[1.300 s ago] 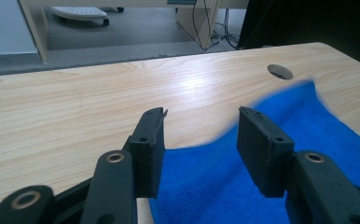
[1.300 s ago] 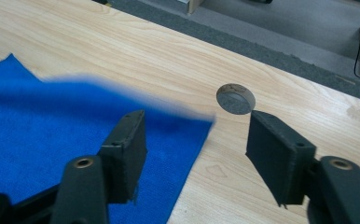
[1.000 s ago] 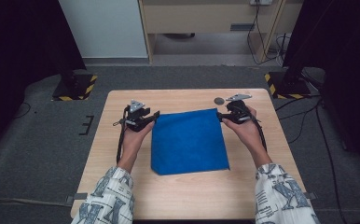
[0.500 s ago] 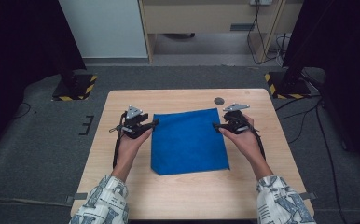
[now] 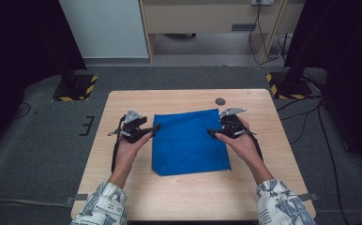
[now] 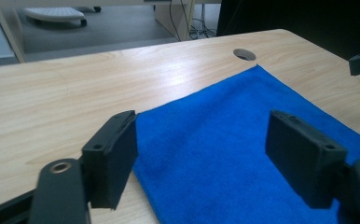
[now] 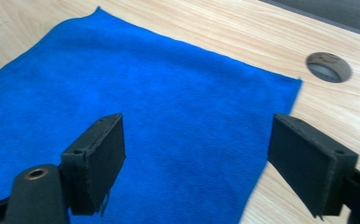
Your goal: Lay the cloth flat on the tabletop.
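Observation:
A blue cloth (image 5: 188, 143) lies spread flat on the wooden table (image 5: 179, 197). My left gripper (image 5: 154, 127) sits at the cloth's left edge near its far corner, jaws open and pointing across the cloth. In the left gripper view the gripper (image 6: 201, 154) straddles the cloth's edge (image 6: 225, 126) with nothing pinched. My right gripper (image 5: 210, 133) rests at the cloth's right edge, also open. Seen in the right gripper view, it (image 7: 197, 149) stands wide over the cloth (image 7: 145, 79) near the far right corner.
A round cable hole (image 5: 220, 101) is set in the table just beyond the cloth's far right corner. Bare wood surrounds the cloth on all sides. Black stands with yellow-striped bases (image 5: 76, 88) stand on the floor beyond the table.
Both grippers have drawn back a little toward the person from the cloth's far corners. The cloth lies as before.

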